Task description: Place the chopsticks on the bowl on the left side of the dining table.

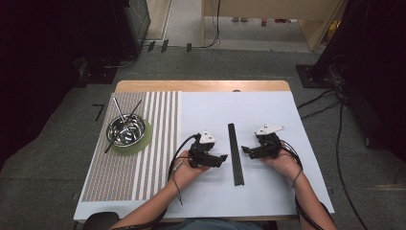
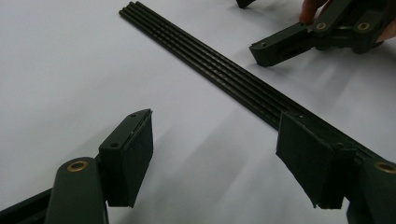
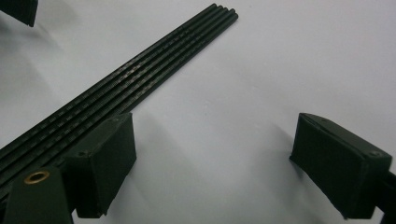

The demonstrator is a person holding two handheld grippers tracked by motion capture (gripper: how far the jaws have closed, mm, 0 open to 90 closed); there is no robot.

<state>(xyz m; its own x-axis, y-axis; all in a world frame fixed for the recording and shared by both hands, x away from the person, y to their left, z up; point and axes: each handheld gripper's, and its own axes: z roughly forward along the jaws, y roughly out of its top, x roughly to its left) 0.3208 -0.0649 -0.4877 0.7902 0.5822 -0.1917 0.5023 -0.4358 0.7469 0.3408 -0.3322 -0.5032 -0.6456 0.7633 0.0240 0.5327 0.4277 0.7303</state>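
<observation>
A long black ribbed strip (image 1: 235,153) lies flat on the white sheet (image 1: 268,191), running away from me between my hands. My left gripper (image 1: 221,159) rests on the sheet just left of the strip, open and pointing at it. In the left gripper view its pads (image 2: 135,154) stand wide apart with nothing between them, and the strip (image 2: 219,74) passes behind the right-hand pad. My right gripper (image 1: 246,152) sits just right of the strip, also open. In the right gripper view the strip (image 3: 140,79) runs past its left pad (image 3: 109,163).
A steel bowl (image 1: 126,130) holding thin metal sticks (image 1: 120,113) stands on a green round mat (image 1: 145,140), on a striped placemat (image 1: 143,167) at the table's left. Cables (image 1: 330,100) trail over the floor to the right.
</observation>
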